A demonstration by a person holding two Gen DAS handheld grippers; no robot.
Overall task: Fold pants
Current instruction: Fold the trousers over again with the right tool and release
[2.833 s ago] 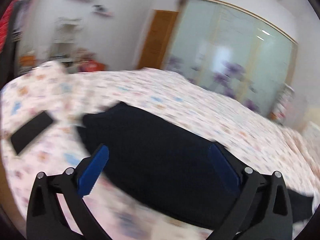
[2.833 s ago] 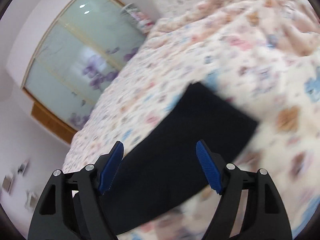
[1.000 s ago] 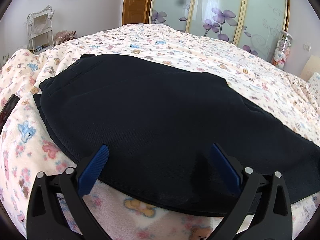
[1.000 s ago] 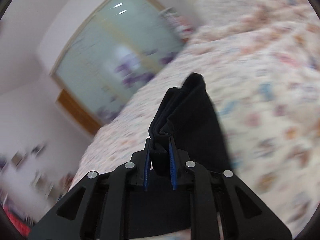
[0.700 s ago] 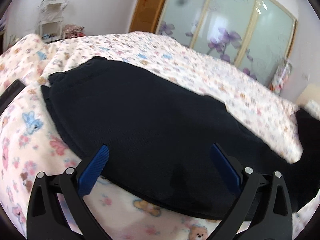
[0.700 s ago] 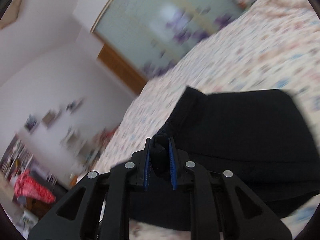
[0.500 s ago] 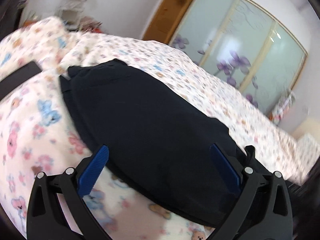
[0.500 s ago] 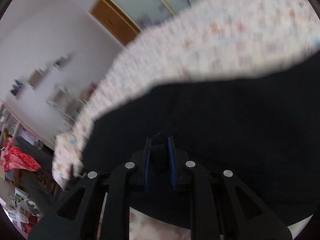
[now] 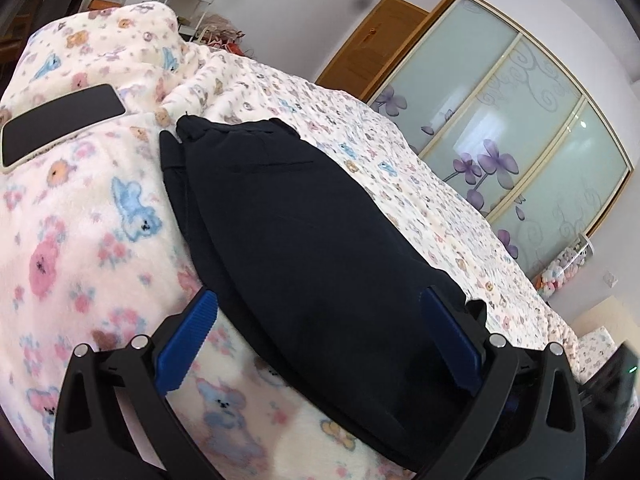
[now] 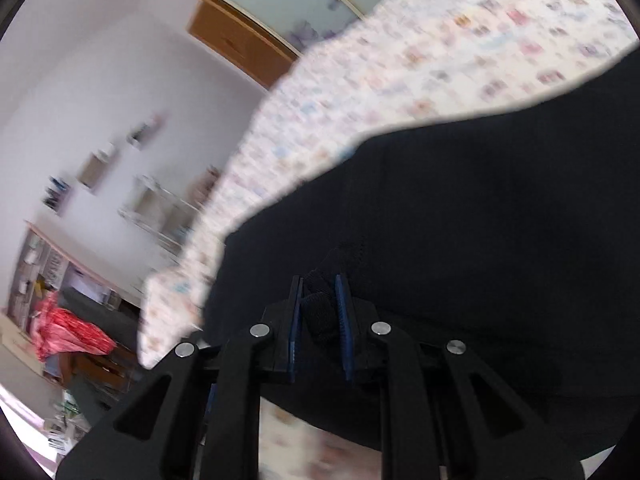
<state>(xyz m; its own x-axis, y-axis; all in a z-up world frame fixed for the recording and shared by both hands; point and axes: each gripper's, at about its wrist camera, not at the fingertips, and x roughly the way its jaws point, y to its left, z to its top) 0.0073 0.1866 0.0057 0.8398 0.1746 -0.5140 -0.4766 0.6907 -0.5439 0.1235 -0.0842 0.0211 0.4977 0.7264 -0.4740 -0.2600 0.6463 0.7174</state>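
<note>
Dark navy pants (image 9: 304, 236) lie lengthwise on the flowered bedspread (image 9: 80, 208), waistband at the far left. My left gripper (image 9: 320, 340) hovers open over their near part, nothing pinched between the blue pads. In the right wrist view the pants (image 10: 480, 208) fill the lower right. My right gripper (image 10: 318, 312) is shut on a bunched end of the pants, held just above the flat dark cloth. The right gripper's black body shows at the left wrist view's lower right edge.
A black phone (image 9: 60, 120) rests on the bedspread at the far left. Behind the bed stand a sliding wardrobe (image 9: 520, 136) with frosted flowered doors and a wooden door (image 9: 372, 60). Shelves and a red cloth (image 10: 68, 332) are off the bed's left end.
My right gripper has swung the held pants end across the bed and over the flat part of the pants. The left gripper's view has rolled and drawn back slightly, staying open.
</note>
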